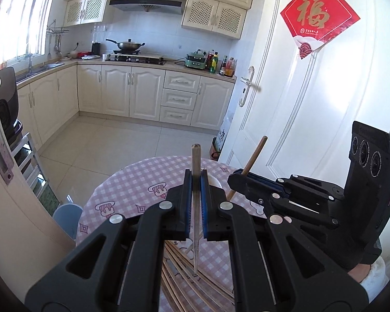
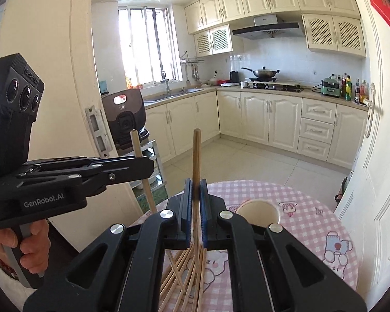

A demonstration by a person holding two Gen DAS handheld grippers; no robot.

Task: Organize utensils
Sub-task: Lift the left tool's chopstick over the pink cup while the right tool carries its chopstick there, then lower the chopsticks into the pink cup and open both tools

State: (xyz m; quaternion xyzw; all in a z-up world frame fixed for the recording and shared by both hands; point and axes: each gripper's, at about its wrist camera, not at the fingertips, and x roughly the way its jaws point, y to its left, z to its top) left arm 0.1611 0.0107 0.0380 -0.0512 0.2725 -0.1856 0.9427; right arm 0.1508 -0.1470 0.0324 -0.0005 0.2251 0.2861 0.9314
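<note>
Left gripper (image 1: 196, 179) clamped on one chopstick (image 1: 195, 161), held upright between pads. Right gripper (image 2: 195, 184) pinched on second chopstick (image 2: 196, 156), likewise upright. Remaining chopsticks (image 2: 184, 267) piled on checkered table (image 2: 306, 223) beneath both grippers; cup (image 2: 257, 210) seen beyond.

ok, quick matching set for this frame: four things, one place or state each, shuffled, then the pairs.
1. left hand-held gripper
2. cup
3. chopstick pile
4. wok

a. on the stove
b. empty, on the checked cloth
c. shut on one upright chopstick
d. loose on the table, below the jaws

Pairs: 1-c, 2-b, 3-d, 4-a
</note>
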